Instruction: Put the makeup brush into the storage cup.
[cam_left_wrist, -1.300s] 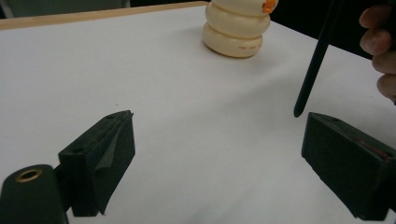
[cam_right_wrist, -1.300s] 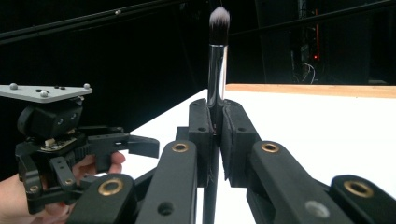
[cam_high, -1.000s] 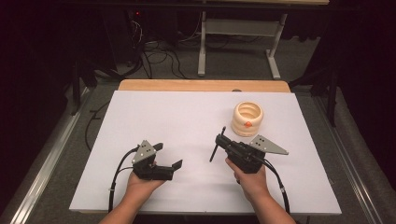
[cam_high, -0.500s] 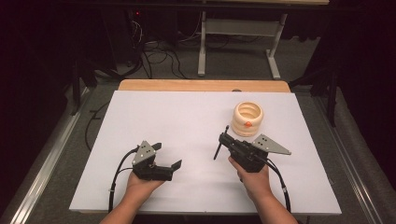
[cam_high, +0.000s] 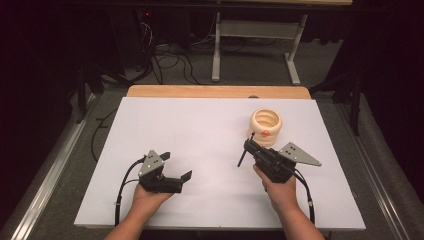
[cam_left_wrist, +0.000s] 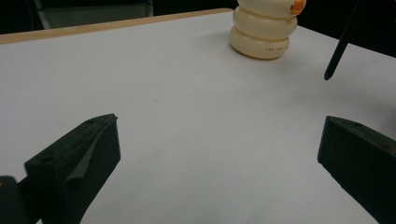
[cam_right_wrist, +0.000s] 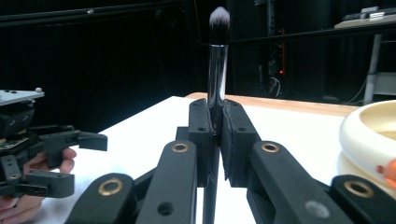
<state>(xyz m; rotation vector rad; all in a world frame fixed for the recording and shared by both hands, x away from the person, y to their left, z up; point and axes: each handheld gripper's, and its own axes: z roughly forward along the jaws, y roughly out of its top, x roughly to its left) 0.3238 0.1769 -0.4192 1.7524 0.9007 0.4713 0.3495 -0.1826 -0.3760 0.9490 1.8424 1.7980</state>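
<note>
My right gripper is shut on a black makeup brush, just in front of a cream ringed holder at the table's right. In the right gripper view the gripper clamps the brush upright, its bristles on top. The holder sits close at the right and carries a small orange piece. My left gripper is held open at the front left, nothing between its fingers. In the left gripper view the gripper faces the holder and the brush's handle end.
A white sheet covers the table, with a wooden strip along its far edge. Beyond it stand a metal frame and cables on a dark floor. A metal rail runs along the left side.
My right gripper with the brush has edged slightly to the right and farther, closer to the holder. The left gripper has stayed put.
</note>
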